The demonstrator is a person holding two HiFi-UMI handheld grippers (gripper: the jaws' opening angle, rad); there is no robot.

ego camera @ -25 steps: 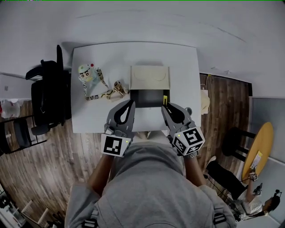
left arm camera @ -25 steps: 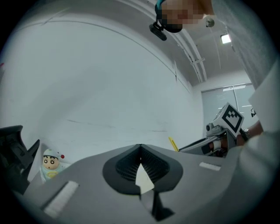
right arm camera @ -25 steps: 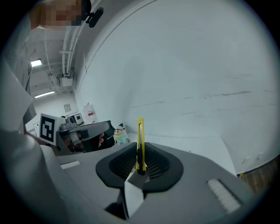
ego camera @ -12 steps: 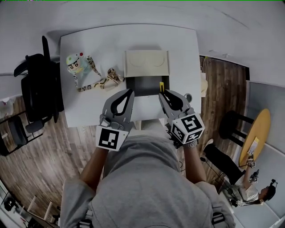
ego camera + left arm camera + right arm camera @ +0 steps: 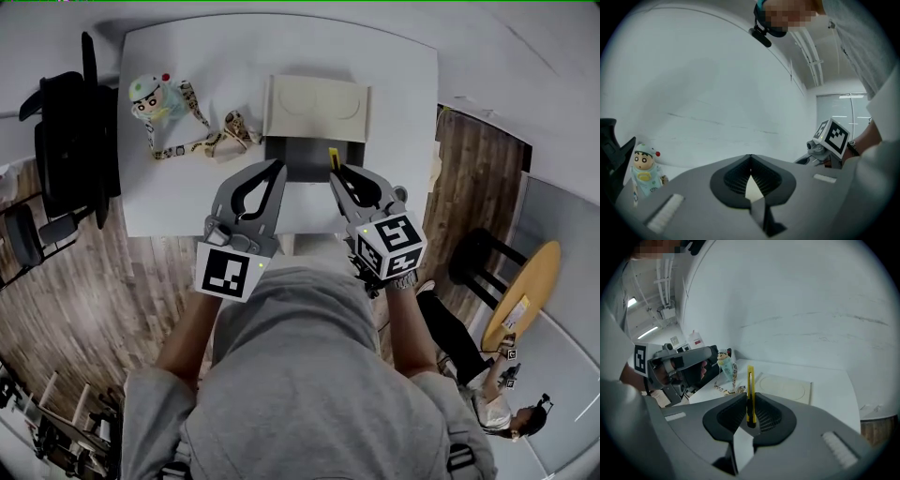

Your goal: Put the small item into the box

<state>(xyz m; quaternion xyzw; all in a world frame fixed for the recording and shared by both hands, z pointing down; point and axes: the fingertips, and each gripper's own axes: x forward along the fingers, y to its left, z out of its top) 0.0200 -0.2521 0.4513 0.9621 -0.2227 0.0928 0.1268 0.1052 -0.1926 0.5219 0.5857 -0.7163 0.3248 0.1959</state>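
A yellow utility knife (image 5: 333, 159) stands upright between the jaws of my right gripper (image 5: 336, 172), which is shut on it, over the near right part of the open box (image 5: 298, 157). The box has a dark inside, and its cream lid (image 5: 316, 108) lies flat behind it. In the right gripper view the knife (image 5: 750, 394) rises from the jaws, with the lid (image 5: 785, 387) beyond. My left gripper (image 5: 278, 169) hovers at the box's near left corner, shut and holding nothing. In the left gripper view its tips (image 5: 750, 157) meet.
A cartoon doll (image 5: 150, 98) on a patterned lanyard (image 5: 211, 142) lies on the white table (image 5: 403, 103) left of the box. A black chair (image 5: 70, 122) stands beside the table's left edge. Wooden floor lies around, with a yellow round table (image 5: 520, 305) at the right.
Both grippers have moved forward toward the box. The knife now sits over the box's right part instead of just outside its near right corner. The view has shifted too.
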